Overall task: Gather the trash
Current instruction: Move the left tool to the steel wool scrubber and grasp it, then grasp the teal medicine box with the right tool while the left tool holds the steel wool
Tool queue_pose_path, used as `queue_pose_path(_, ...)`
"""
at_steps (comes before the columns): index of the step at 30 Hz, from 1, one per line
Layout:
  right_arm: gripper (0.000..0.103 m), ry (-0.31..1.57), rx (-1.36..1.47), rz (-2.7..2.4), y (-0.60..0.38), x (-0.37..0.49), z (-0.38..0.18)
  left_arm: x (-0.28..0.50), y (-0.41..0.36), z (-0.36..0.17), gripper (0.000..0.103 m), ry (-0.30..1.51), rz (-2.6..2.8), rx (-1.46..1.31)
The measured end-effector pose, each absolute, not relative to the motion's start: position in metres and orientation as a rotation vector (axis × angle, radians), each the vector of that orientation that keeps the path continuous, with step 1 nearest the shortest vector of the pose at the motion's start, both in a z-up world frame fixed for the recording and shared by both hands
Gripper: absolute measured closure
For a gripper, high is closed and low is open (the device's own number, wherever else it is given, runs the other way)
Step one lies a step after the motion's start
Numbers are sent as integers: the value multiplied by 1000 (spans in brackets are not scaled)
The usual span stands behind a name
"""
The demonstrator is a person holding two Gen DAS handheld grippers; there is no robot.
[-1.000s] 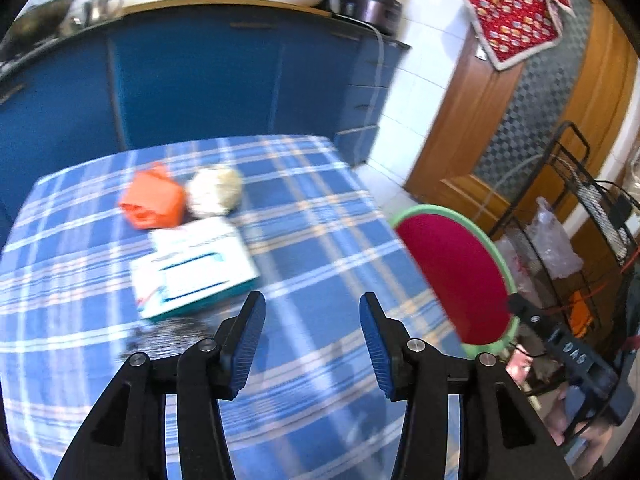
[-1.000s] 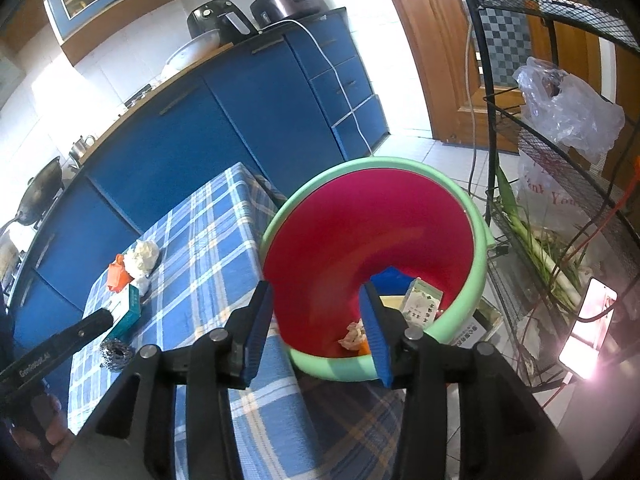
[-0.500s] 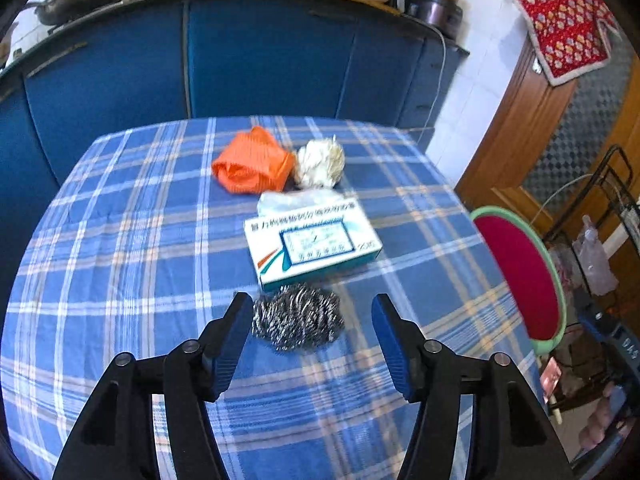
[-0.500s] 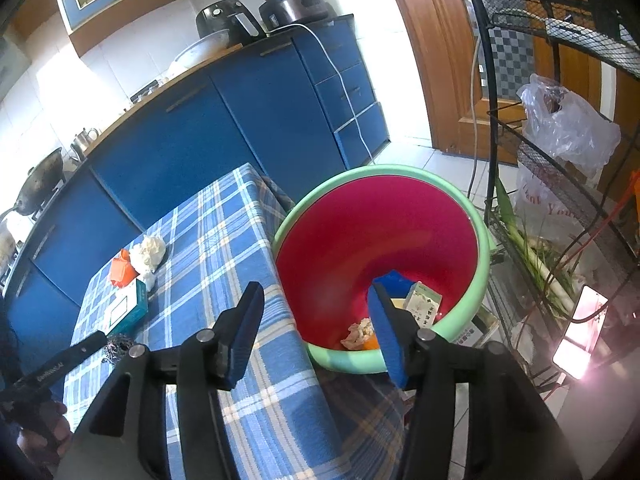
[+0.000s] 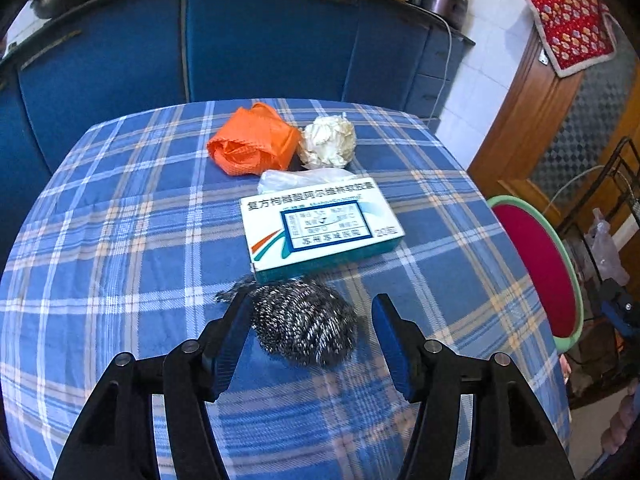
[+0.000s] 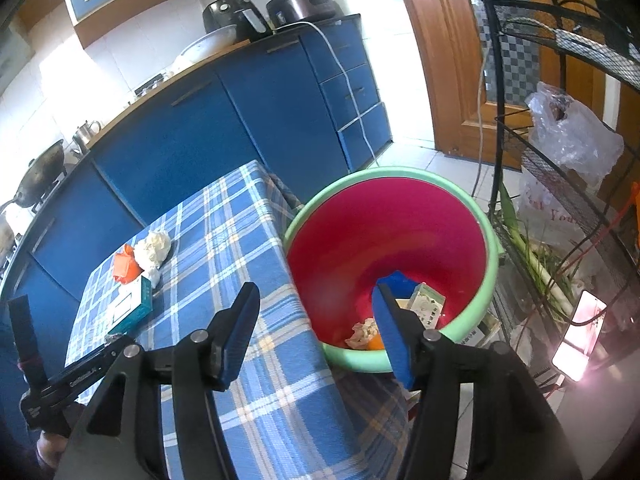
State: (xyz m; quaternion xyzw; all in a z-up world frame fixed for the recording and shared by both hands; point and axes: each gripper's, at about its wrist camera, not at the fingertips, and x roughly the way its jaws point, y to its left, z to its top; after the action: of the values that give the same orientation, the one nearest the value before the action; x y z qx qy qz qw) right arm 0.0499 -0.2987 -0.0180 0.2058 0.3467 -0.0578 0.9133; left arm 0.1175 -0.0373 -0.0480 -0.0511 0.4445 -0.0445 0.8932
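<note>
tablecloth (image 5: pixel 120 240): blue, white and peach plaid
crumpled bag (image 5: pixel 252 142): orange
plastic basin (image 6: pixel 400 232): red inside, green rim

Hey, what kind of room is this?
Most likely a home kitchen: blue cabinets under a counter holding a wok and rice cooker, plus a table with a plaid cloth.

Bright daylight fills both fisheye views; white glare washes out the tiled wall (image 6: pixel 48 92) at the right wrist view's left (a pink flare at its lower right); straight lines bow towards dark, vignetted corners; focus stays fairly sharp.
</note>
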Motion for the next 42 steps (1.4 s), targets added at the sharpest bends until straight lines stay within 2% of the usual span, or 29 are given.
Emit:
queue_pose_path(4,42,714,401,-107,-289,53,-15,119,-29,-58,41,950,-80,-130)
queue_pose_path(7,42,721,388,-95,-281,56,-15,117,-23,-59,55,942,-93,-155)
queue_pose_path(9,41,726,379,-84,-275,60,-14,115,-18,-56,59,931,-110,-170)
queue_pose_path(27,41,847,399,153,-179,125,-34,97,56,-18,60,831,49,-163)
queue_pose_path(36,38,893,537,241,-142,160,-37,111,86,-15,60,832,77,-195)
queue_pose_path(42,38,939,525,262,-107,174,-47,117,104,-23,60,823,119,-189)
